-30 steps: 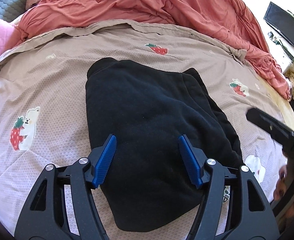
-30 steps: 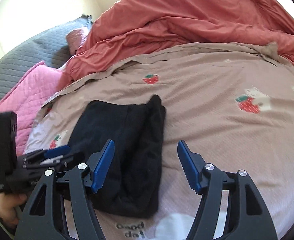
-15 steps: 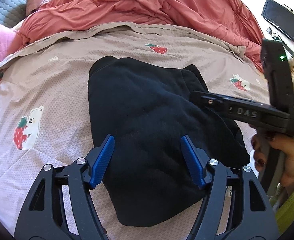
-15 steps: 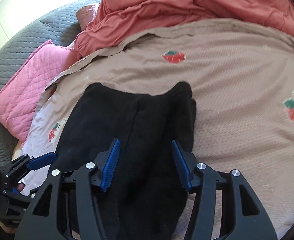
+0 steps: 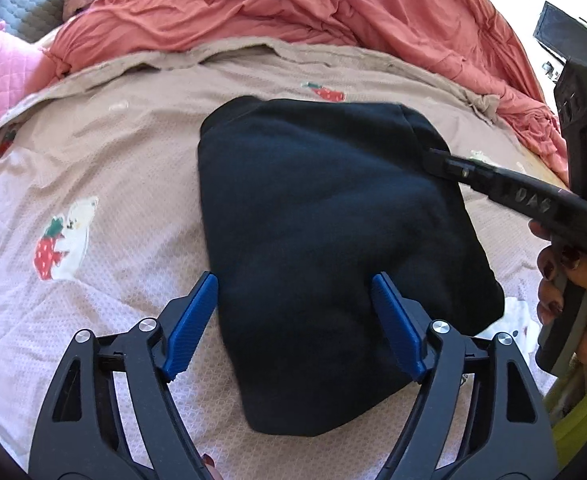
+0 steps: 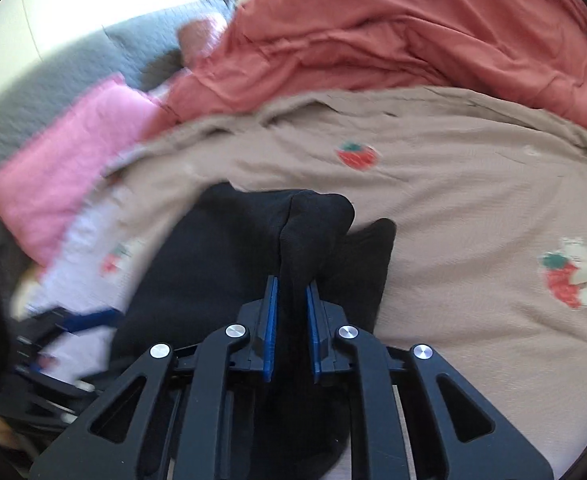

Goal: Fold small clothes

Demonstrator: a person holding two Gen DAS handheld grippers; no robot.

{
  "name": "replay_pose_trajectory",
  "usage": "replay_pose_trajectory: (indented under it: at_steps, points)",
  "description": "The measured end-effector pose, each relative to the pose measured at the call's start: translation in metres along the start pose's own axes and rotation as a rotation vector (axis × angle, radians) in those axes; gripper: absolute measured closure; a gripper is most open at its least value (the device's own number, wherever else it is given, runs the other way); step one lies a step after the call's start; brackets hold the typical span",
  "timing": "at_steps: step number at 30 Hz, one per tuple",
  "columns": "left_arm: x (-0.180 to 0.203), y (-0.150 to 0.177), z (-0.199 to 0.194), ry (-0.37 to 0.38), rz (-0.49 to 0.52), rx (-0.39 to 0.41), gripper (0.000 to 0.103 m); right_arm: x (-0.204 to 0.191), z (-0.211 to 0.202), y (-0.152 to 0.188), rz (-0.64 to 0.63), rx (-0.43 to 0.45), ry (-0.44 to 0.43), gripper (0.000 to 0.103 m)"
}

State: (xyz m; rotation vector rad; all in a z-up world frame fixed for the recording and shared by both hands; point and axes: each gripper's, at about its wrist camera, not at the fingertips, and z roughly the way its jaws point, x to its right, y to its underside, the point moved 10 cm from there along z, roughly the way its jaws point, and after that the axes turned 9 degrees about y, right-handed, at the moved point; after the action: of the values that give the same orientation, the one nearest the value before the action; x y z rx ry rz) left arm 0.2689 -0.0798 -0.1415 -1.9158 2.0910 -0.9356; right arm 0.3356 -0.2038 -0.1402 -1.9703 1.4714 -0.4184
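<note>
While the left gripper [image 5: 293,320] spreads wider over a black garment [image 5: 325,216] on the strawberry-print bedspread [image 5: 105,184], touching nothing, only the right wrist cam shows the right gripper [image 6: 292,304] closing, fabric ridge pinched btwn its pads.

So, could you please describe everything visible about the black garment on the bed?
The black garment is soft, fleecy-looking cloth, folded into a rough rectangle, lying flat on the beige strawberry-print bedspread. The right gripper is closing on a raised fold at its edge; the left gripper hangs above it, jaws opening, apparently not gripping.
</note>
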Motion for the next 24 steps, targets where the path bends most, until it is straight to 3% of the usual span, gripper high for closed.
replay_pose_trajectory:
  at_steps: [5, 7, 9, 14, 20, 24]
  points:
    - [-0.003, 0.012, 0.011, 0.018, -0.031, -0.035, 0.03, 0.012, 0.028, 0.021, 0.046, -0.073, 0.004, 0.09]
    - [-0.005, 0.015, 0.013, 0.025, -0.048, -0.042, 0.027, 0.012, 0.029, 0.024, 0.024, -0.075, 0.025, 0.086]
    - [-0.007, 0.016, 0.011, 0.02, -0.053, -0.042, 0.027, 0.013, 0.024, 0.022, 0.032, -0.067, 0.025, 0.075]
    - [-0.002, 0.01, -0.005, 0.009, -0.033, -0.008, 0.027, 0.026, -0.014, 0.009, 0.095, -0.003, -0.038, 0.071]
    - [0.006, 0.003, -0.02, 0.014, -0.024, 0.021, 0.028, 0.021, -0.036, 0.034, 0.201, -0.069, -0.197, 0.066]
    - [0.008, 0.009, -0.018, 0.012, -0.029, -0.002, 0.028, 0.005, -0.032, 0.05, 0.216, -0.133, -0.236, 0.066]
